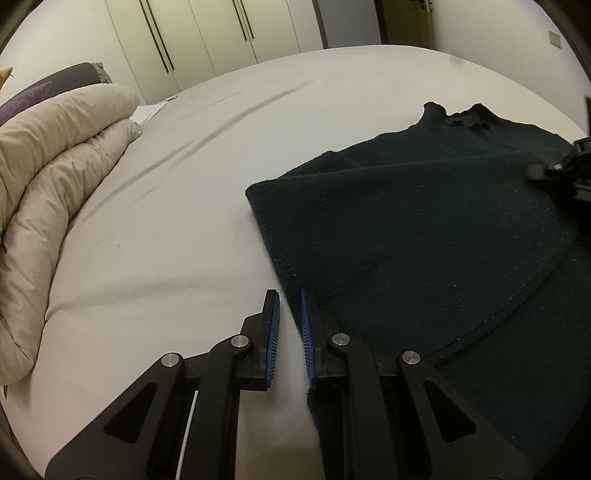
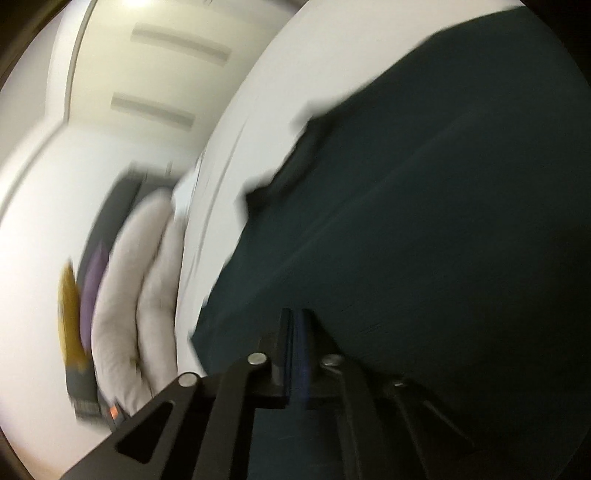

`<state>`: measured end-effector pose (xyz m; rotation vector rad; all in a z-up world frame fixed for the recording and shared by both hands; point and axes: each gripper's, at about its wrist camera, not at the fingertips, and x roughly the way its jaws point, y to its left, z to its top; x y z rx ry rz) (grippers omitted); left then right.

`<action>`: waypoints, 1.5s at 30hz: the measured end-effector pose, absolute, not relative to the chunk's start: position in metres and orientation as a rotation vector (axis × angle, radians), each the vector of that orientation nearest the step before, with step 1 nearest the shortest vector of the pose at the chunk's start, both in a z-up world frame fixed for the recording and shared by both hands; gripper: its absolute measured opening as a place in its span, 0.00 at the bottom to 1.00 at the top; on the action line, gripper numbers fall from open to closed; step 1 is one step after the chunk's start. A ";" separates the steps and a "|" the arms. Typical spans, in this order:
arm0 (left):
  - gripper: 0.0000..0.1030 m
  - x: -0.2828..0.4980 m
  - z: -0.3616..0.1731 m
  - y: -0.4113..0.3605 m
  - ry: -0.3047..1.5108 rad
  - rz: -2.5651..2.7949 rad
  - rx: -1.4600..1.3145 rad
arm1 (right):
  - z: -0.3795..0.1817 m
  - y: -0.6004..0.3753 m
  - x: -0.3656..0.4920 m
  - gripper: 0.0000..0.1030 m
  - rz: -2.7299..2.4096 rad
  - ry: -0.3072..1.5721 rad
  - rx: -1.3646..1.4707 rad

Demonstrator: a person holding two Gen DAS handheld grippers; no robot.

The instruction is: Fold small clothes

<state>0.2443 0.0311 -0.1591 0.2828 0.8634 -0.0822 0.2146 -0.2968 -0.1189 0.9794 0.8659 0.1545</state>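
Observation:
A dark green knitted garment (image 1: pixel 424 229) lies on the white bed sheet (image 1: pixel 177 229), part folded, its collar at the far end. My left gripper (image 1: pixel 290 314) is open, its blue pads straddling the garment's near left edge without gripping it. My right gripper (image 2: pixel 297 332) is shut on a fold of the same garment (image 2: pixel 424 221); that view is tilted and blurred by motion. The right gripper also shows at the right edge of the left wrist view (image 1: pixel 565 173), above the garment.
A beige duvet (image 1: pixel 55 177) is bunched along the bed's left side, with dark and purple pillows (image 1: pixel 44 88) behind it. White wardrobe doors (image 1: pixel 207 33) stand beyond the bed. The sheet left of the garment is bare.

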 end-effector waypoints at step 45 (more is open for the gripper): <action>0.12 0.183 -0.106 0.060 0.648 -0.142 0.049 | -0.034 -0.492 -0.059 0.56 -0.309 0.442 1.141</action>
